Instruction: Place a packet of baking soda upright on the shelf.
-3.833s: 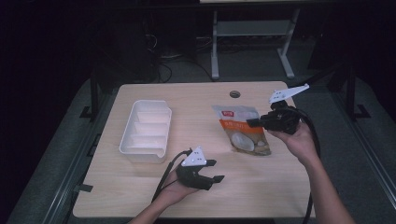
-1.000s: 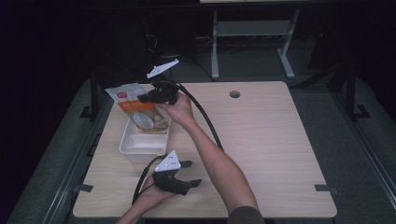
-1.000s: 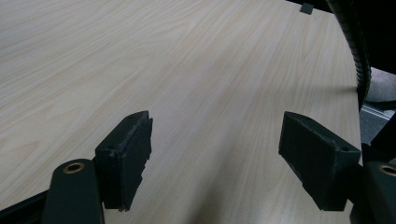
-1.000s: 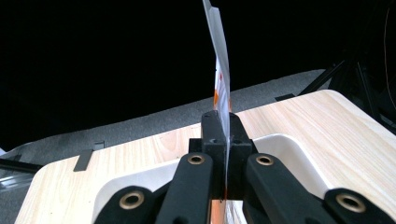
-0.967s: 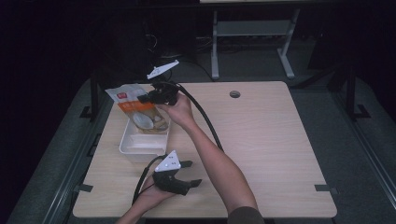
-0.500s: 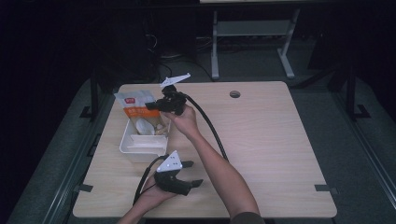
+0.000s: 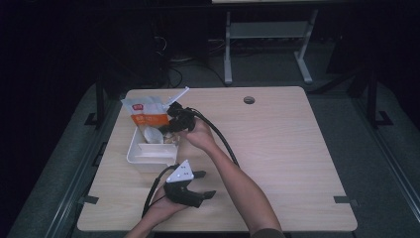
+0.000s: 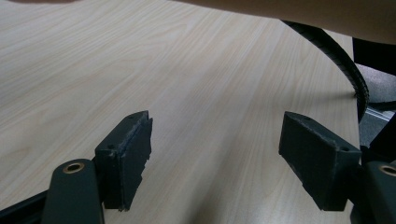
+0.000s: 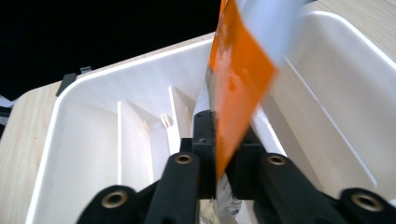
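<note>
An orange-and-white pouch (image 7: 147, 115) with a clear lower part is standing tilted in the white divided tray (image 7: 143, 154), its top leaning far-left over the rim. The tray is sitting at the worktop's left edge.

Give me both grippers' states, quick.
Left gripper: open, empty, low over the table.
Right gripper: shut on the orange-and-white snack pouch, over the white divided tray.
</note>
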The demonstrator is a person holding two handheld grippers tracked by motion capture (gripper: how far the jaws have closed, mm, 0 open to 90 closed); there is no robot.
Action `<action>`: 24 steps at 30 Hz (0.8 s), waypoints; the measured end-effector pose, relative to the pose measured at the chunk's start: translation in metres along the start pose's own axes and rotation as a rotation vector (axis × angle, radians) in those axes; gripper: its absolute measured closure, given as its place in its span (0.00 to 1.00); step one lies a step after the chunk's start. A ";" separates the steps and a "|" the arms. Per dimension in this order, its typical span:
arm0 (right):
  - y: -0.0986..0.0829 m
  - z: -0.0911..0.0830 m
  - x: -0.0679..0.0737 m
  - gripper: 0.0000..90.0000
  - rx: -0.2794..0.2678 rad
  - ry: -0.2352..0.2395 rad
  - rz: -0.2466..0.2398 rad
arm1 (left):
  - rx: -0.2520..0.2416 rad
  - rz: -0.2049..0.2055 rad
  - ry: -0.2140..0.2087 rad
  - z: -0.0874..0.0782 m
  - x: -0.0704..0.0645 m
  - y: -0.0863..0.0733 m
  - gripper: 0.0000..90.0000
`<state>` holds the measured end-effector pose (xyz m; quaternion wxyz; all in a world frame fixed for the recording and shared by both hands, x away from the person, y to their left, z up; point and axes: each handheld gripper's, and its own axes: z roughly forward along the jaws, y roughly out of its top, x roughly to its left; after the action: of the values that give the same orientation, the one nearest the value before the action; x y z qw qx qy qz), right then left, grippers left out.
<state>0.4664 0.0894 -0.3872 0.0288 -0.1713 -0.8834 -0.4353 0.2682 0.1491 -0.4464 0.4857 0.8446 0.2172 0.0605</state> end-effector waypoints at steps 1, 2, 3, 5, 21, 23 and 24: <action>0.000 0.000 0.000 0.95 0.000 0.000 0.000 | 0.000 0.000 0.000 0.000 0.000 0.000 0.27; -0.003 0.001 -0.002 0.97 0.003 -0.002 -0.001 | 0.001 0.000 0.001 0.000 0.000 0.000 0.27; -0.003 0.001 -0.002 0.97 0.003 -0.002 -0.001 | 0.001 0.000 0.001 0.000 0.000 0.000 0.27; -0.007 0.002 -0.004 0.97 0.007 -0.001 0.003 | -0.001 -0.001 0.001 0.000 0.000 0.000 0.28; -0.020 0.003 -0.005 0.85 0.017 -0.022 0.011 | 0.009 0.004 -0.004 0.002 0.000 0.000 0.27; -0.022 -0.002 -0.003 0.83 0.049 -0.040 -0.011 | 0.010 0.003 -0.007 0.003 0.000 0.000 0.27; -0.023 -0.002 -0.001 0.85 0.056 -0.056 -0.026 | 0.011 0.003 -0.007 0.003 -0.001 0.000 0.28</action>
<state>0.4598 0.0741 -0.4036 0.0033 -0.1711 -0.8978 -0.4058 0.2688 0.1460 -0.4480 0.4818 0.8477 0.2146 0.0568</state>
